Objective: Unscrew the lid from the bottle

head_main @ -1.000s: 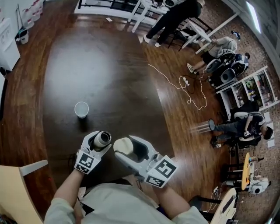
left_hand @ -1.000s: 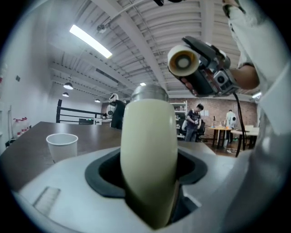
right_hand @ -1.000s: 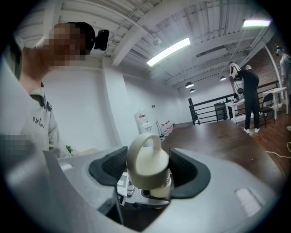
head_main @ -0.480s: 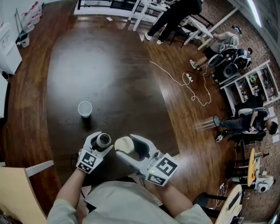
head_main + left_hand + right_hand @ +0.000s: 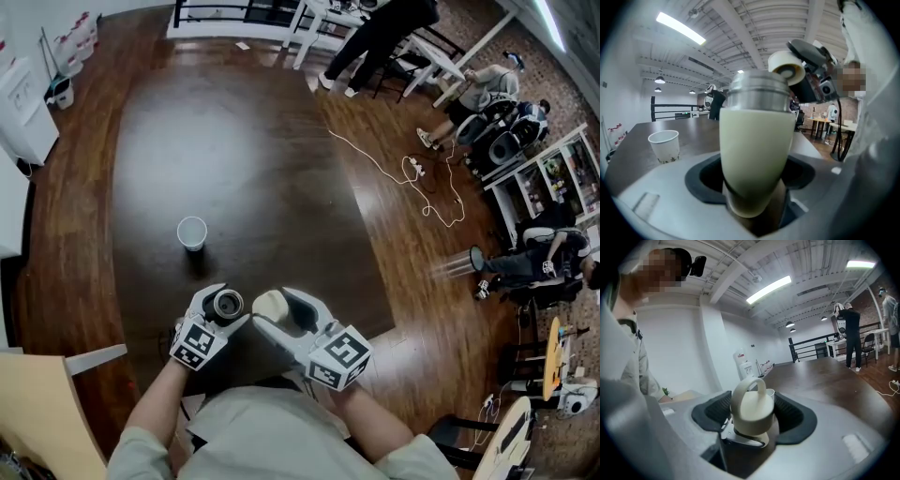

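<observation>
Bottle sits gripped between the left gripper's just-widening jaws; right gripper beside it clamps the lid.

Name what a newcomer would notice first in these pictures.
The open pale green bottle sits between the jaws of the left hand-held gripper, which have just been opening a little. Its cream lid, already off, is clamped in the right hand-held gripper beside it. Farther out on the dark table stands a lone paper cup.
</observation>
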The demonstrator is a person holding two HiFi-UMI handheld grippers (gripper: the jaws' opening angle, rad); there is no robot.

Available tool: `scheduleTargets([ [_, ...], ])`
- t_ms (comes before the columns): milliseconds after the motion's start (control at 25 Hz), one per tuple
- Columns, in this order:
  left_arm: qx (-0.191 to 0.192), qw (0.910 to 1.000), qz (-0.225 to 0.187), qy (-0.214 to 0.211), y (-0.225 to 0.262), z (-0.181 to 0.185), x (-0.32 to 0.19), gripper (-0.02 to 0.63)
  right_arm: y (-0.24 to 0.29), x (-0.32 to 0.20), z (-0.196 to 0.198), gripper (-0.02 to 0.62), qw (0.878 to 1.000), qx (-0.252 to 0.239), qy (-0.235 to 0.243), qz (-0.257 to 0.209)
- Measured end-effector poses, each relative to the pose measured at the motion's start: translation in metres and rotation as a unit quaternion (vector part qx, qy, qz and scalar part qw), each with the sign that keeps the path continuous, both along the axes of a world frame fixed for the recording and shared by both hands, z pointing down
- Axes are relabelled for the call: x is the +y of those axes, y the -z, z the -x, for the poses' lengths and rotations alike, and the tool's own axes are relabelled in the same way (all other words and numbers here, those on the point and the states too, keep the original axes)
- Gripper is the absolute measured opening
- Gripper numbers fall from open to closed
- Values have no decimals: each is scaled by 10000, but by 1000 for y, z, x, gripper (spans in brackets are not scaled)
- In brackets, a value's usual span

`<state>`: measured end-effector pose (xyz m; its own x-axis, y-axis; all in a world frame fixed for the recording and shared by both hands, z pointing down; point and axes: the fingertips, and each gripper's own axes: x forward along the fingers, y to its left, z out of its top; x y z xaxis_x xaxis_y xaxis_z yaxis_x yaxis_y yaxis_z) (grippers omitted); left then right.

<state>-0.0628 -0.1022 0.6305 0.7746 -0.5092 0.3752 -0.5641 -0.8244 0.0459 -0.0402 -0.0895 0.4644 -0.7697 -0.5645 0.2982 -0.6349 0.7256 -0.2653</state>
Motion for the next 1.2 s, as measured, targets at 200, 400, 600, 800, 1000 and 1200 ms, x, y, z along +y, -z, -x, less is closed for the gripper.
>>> scheduleTargets([
  [200,53,10000,-45,54,7,2,1,368,-5,-1,-5,285,10000,-7,-59,13],
  [400,142,9995,-98,250,18,9,0,382,-4,0,-5,285,10000,-27,-34,-18],
  [600,227,9983,-83,523,25,28,5,382,-2,1,1,285,9999,-69,42,-70],
  [800,311,9956,-2,885,24,45,12,382,-4,1,4,285,9998,-103,127,-100],
  [1000,474,9908,153,1259,30,59,25,335,-6,2,11,285,9997,-114,198,-104],
  [1200,514,9855,252,1598,25,67,36,252,-9,1,16,285,9996,-113,215,-133],
])
